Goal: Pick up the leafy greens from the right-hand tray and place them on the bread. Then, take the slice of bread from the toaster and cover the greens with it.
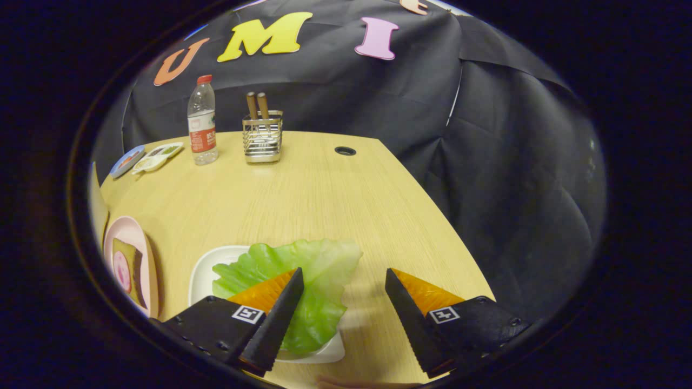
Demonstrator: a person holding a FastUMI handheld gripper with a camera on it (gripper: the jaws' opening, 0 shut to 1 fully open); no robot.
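- The gripper (343, 278) hangs over the wooden table (324, 200), its 2 fingers spread wide and holding nothing.
- The leafy greens (303, 270) lie on a white tray (201, 275) — partly under the left finger, none pinched.
- At 9 o'clock from the fingers, a pink plate (141, 254) carries bread (125, 251).
- Toward 11 o'clock stand a water bottle (202, 121) and a wire holder (263, 138) with 2 wooden handles.
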